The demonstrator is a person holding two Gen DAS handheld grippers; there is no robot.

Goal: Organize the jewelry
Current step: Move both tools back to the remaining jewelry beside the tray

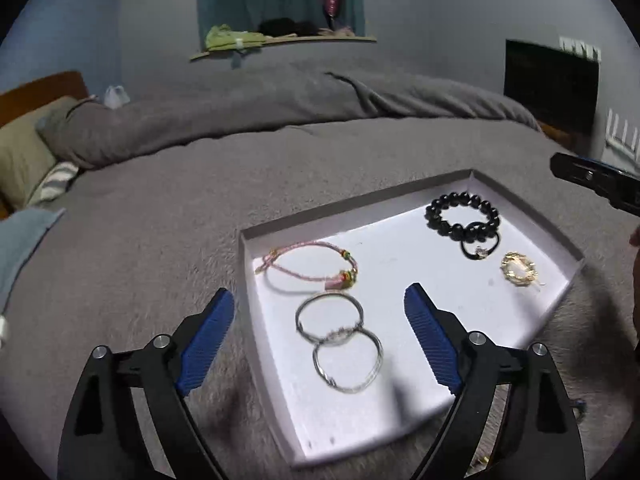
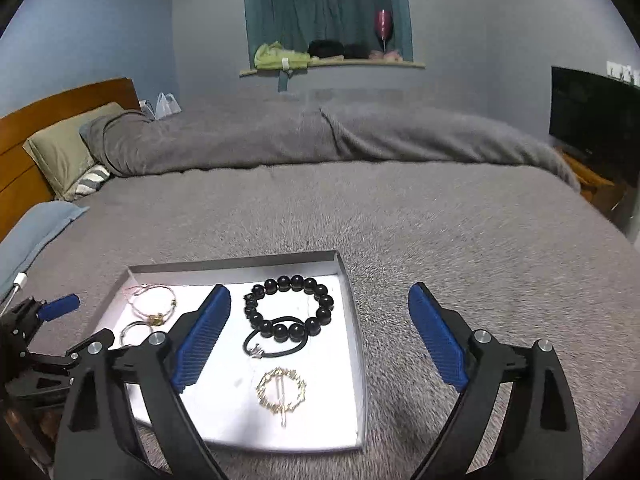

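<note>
A shallow white tray (image 1: 404, 264) lies on the grey bed and holds jewelry: a pink cord bracelet (image 1: 308, 266), two silver bangles (image 1: 340, 338), a black bead bracelet (image 1: 462, 214), a black hair tie (image 1: 480, 246) and a gold round clip (image 1: 519, 269). My left gripper (image 1: 320, 328) is open and empty, hovering over the tray's near left part. In the right wrist view the tray (image 2: 356, 360), bead bracelet (image 2: 290, 306), hair tie (image 2: 276, 342) and gold clip (image 2: 281, 390) show. My right gripper (image 2: 320, 336) is open and empty above the tray's right side.
The tray sits on a grey blanket (image 2: 440, 220) covering the bed. Pillows (image 2: 68, 148) and a wooden headboard (image 2: 24, 132) are at far left. A window ledge (image 2: 332, 64) with clutter is behind. A dark screen (image 2: 596, 116) stands at right.
</note>
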